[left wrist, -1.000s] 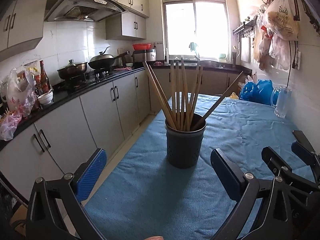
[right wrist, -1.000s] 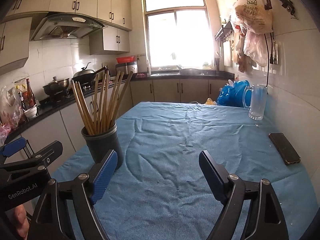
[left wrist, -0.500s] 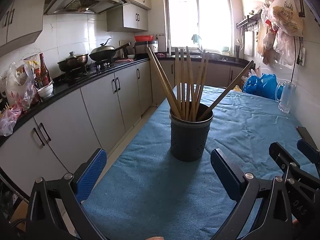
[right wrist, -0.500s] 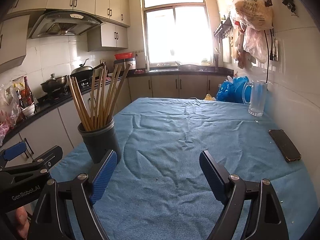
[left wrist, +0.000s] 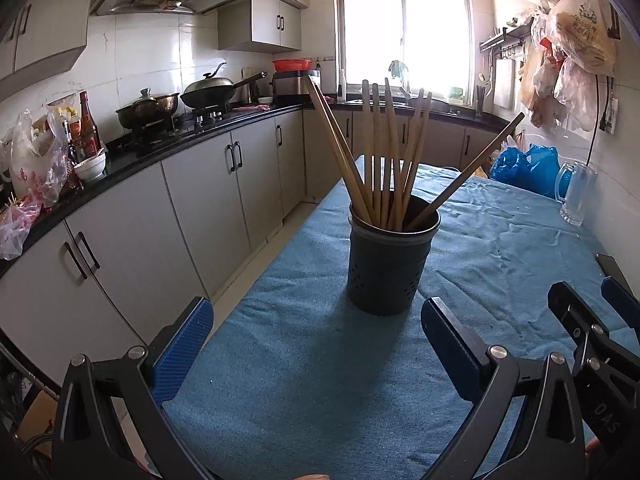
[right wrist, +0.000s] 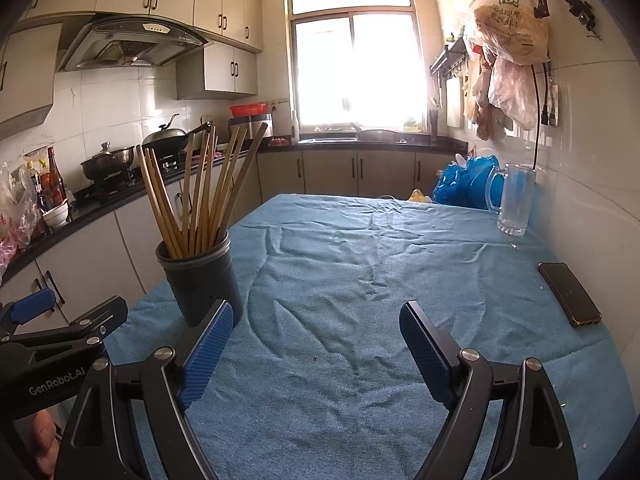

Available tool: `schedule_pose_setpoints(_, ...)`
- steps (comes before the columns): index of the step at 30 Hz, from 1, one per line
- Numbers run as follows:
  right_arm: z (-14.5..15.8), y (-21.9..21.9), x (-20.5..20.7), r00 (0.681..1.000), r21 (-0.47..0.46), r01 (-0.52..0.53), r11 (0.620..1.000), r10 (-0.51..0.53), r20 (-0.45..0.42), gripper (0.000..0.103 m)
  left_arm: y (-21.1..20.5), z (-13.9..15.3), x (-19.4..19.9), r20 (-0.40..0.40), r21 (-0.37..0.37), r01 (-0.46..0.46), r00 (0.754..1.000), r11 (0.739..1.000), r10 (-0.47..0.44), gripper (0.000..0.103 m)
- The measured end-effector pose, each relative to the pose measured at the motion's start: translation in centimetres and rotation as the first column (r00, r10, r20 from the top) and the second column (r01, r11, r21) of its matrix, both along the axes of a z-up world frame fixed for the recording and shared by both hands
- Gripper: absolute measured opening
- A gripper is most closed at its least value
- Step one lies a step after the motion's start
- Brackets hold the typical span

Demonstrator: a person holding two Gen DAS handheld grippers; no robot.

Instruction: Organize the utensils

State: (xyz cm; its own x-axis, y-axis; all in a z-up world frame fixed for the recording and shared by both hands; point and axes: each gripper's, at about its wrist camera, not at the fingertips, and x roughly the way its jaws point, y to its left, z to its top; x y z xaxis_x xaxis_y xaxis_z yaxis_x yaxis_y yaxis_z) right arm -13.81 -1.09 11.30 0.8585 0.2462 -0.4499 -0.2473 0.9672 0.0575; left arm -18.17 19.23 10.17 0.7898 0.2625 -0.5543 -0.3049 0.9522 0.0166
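A dark grey round plastic utensil holder point(left wrist: 390, 264) with small drain holes in its lower wall stands upright on the table covered by a wrinkled blue cloth point(right wrist: 360, 280), near the table's left edge, the side that runs along the kitchen cabinets. It holds a bunch of long pale wooden chopsticks point(left wrist: 384, 160), all standing with their ends above the rim: most lean close together toward the left side of the holder, fanning slightly, while one leans apart to the right, resting on the opposite rim. The left gripper point(left wrist: 316, 340) sits above the cloth just short of the holder, its blue ribbed pads spread wide with nothing between them, the holder standing a little beyond the gap. The right gripper point(right wrist: 316, 344) is beside it over the middle of the table, its jaws equally wide and holding nothing; its left pad appears in front of the holder's base. A clear glass mug point(right wrist: 514, 198) stands near the table's far right corner, and a black phone point(right wrist: 568, 294) lies flat along the right edge.
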Motion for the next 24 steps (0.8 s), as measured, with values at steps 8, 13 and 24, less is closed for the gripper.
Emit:
schedule_pose_setpoints(8, 0.04, 0.29, -0.18, 1.0, -0.007, -0.002, 1.0, 0.002, 0.007, 0.09, 0.18, -0.12, 0.04, -0.004, -0.004, -0.001, 1.0, 1.0, 0.001, 0.103)
schedule_pose_setpoints(13, 0.08, 0.41, -0.26, 1.0, -0.01, -0.005, 1.0, 0.005, 0.012, 0.09, 0.23, -0.32, 0.0, -0.006, -0.007, -0.002, 1.0, 1.0, 0.002, 0.103)
schedule_pose_setpoints(24, 0.07, 0.61, -0.51, 1.0, -0.011, -0.011, 1.0, 0.011, 0.018, 0.091, -0.06, -0.64, -0.03, -0.012, -0.005, -0.003, 1.0, 1.0, 0.003, 0.103)
